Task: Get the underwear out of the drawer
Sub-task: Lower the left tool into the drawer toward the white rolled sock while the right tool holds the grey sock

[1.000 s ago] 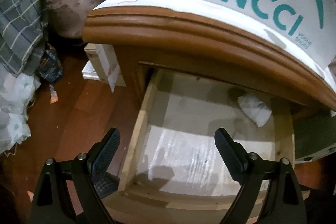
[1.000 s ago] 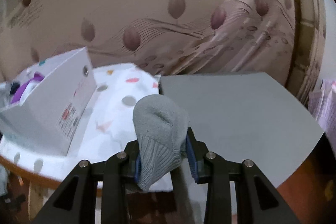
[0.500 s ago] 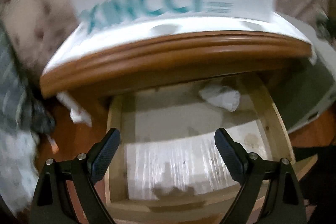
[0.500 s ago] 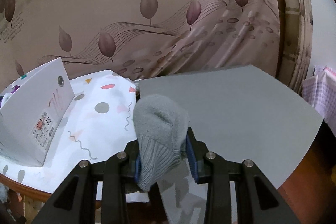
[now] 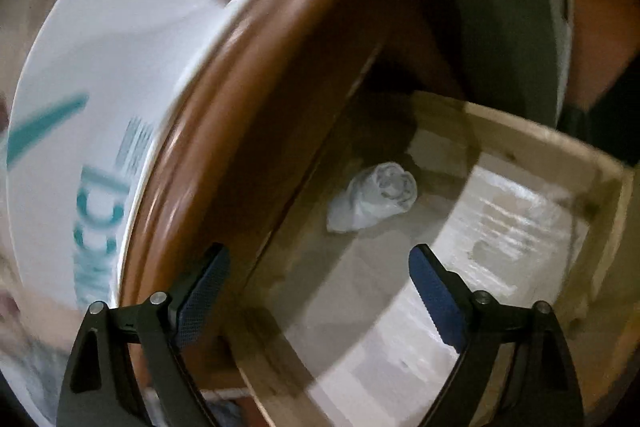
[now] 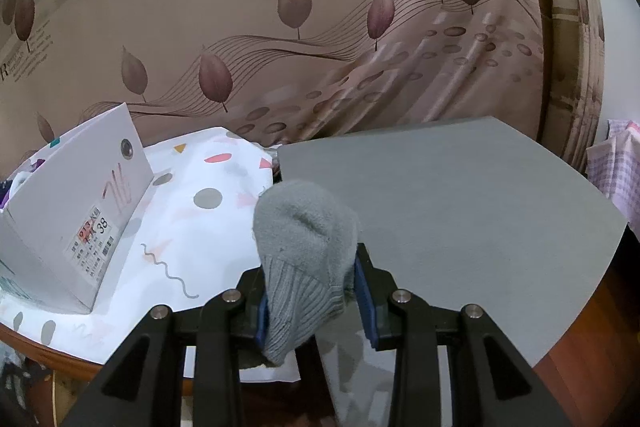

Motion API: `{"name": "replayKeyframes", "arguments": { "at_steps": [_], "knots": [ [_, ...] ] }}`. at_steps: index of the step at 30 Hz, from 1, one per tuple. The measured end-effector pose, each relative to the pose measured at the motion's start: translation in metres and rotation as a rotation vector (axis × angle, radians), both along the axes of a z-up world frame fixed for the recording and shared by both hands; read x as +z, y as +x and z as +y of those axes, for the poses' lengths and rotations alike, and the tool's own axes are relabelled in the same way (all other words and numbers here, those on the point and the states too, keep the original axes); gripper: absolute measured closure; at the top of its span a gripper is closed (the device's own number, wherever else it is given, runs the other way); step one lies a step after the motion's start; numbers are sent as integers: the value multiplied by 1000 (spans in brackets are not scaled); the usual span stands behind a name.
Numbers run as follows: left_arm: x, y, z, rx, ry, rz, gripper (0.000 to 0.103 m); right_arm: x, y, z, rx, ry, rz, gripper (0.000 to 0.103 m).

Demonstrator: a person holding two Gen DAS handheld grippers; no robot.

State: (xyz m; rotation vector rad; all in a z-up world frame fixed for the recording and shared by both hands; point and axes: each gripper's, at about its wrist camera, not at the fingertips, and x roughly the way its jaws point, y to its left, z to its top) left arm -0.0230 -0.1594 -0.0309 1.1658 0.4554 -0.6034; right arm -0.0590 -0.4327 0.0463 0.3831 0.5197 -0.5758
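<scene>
In the left wrist view the wooden drawer point(image 5: 540, 143) stands pulled out under the brown nightstand top point(image 5: 224, 99). A rolled pale garment point(image 5: 376, 197) lies near the drawer's back. My left gripper point(image 5: 318, 281) is open and empty, above the drawer, short of the garment. In the right wrist view my right gripper point(image 6: 312, 291) is shut on a rolled grey knit garment point(image 6: 304, 251), held above the edge of a grey board point(image 6: 460, 195).
A white shoe box with teal letters point(image 5: 92, 115) stands on the nightstand and shows in the right wrist view point(image 6: 76, 215) on a white patterned cloth point(image 6: 192, 227). A leaf-print curtain point(image 6: 280, 27) hangs behind. A pink checked cloth point(image 6: 616, 167) is at the right.
The left gripper has swung and rolled, so the drawer now appears tilted and the pale garment nearer. The right gripper keeps the grey garment and has shifted slightly over the board.
</scene>
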Motion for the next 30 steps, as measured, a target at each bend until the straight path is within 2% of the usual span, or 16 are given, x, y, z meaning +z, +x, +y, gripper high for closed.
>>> {"name": "replayKeyframes", "arguments": {
  "at_steps": [2,4,5,8,15,21,28,30],
  "knots": [
    [-10,-2,-7,-58,57,-26,19,0,0,0,-1,-2,1,68],
    [-21,-3,-13,-116,101,-60,31,0,0,0,3,7,-2,68],
    [-26,-3,-14,-128,122,-59,32,-1,0,0,4,12,-5,68],
    [-43,-2,-19,-202,179,-76,32,-1,1,1,11,13,-4,68],
    [-67,9,-30,-292,257,-111,32,0,5,3,19,-7,6,68],
    [-79,16,-35,-330,276,-125,33,0,7,3,16,-8,7,68],
    [-98,9,-33,-424,313,-163,27,-1,9,4,22,-14,13,68],
    [-101,9,-32,-435,320,-145,27,-1,9,5,23,-21,16,68]
  ]
}}
